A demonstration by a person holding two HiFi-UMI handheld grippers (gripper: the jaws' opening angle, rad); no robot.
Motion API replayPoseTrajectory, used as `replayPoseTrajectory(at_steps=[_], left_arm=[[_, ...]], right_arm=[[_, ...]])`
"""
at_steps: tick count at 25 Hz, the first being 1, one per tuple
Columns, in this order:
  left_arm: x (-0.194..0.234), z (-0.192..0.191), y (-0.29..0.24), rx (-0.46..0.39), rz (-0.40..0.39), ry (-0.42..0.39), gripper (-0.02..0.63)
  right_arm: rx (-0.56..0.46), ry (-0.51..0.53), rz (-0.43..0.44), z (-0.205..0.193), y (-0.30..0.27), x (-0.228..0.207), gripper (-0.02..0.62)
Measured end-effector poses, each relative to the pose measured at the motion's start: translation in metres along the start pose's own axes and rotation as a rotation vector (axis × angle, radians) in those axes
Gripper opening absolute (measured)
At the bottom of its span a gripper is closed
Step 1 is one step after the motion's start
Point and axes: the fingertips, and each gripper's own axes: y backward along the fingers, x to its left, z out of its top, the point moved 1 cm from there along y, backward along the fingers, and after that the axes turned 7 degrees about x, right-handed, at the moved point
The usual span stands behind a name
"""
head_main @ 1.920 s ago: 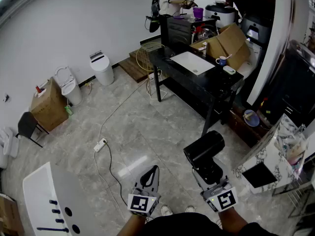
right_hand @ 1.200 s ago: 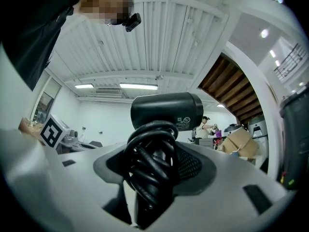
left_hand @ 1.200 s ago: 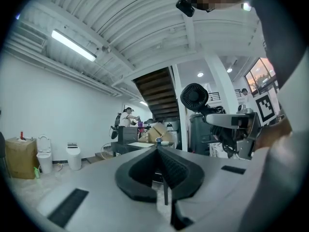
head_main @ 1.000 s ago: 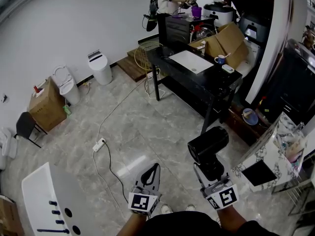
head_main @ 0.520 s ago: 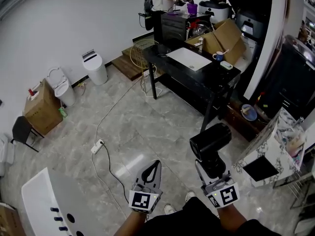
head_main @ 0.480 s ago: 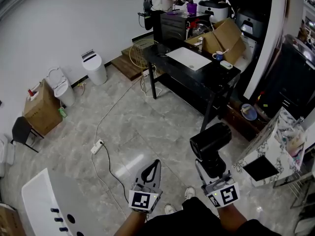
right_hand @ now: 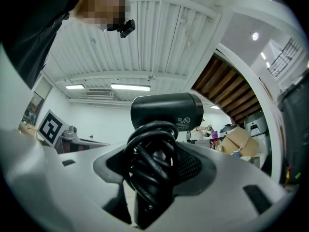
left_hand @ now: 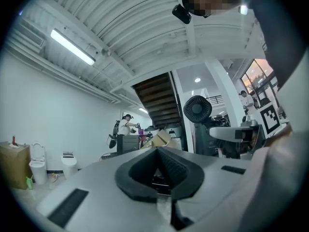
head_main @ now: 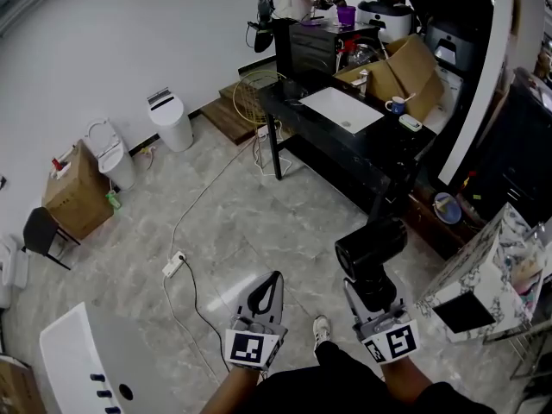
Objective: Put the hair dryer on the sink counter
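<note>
The hair dryer (head_main: 371,247) is held upright over the floor, well apart from the sink counter (head_main: 385,155). Its cord-wrapped handle is pinched between the jaws of the right gripper (head_main: 373,290). In the right gripper view the cord (right_hand: 147,170) is seen bunched between the pads, so the grip is judged to bear partly on loose coils. The carry should therefore be made level and without swinging. The hair dryer should be laid on bare counter beside the basin (head_main: 343,109), clear of the mug (head_main: 396,106), before the jaws are parted. The left gripper (head_main: 269,291) is pressed together on nothing. One hair dryer, one cord, two grippers, one counter, one basin and one mug are counted.
</note>
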Motion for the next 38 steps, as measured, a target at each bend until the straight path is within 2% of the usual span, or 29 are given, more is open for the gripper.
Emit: replayPoseTrajectory(at_steps=[4, 10, 16, 26, 34, 38], left_arm=[[0.019, 0.001, -0.032, 0.014, 0.011, 0.002, -0.006], [0.043, 0.000, -0.087, 0.030, 0.035, 0.020, -0.006], [0.058, -0.003, -0.140, 0.046, 0.044, 0.026, -0.006], [0.088, 0.005, -0.218, 0.053, 0.052, -0.010, -0.006], [0.110, -0.008, -0.265, 0.050, 0.047, -0.002, -0.006], [0.136, -0.019, -0.297, 0.090, 0.015, -0.010, -0.006]], right_arm=[[-0.001, 0.027, 0.029, -0.001, -0.034, -0.017, 0.253], [-0.001, -0.010, 0.069, -0.007, -0.080, -0.042, 0.253], [-0.022, 0.000, 0.101, -0.015, -0.127, -0.075, 0.253], [-0.037, 0.004, 0.108, -0.025, -0.191, -0.133, 0.253], [-0.029, -0.008, 0.093, -0.044, -0.232, -0.165, 0.255], [-0.021, -0.006, 0.070, -0.051, -0.268, -0.177, 0.255]])
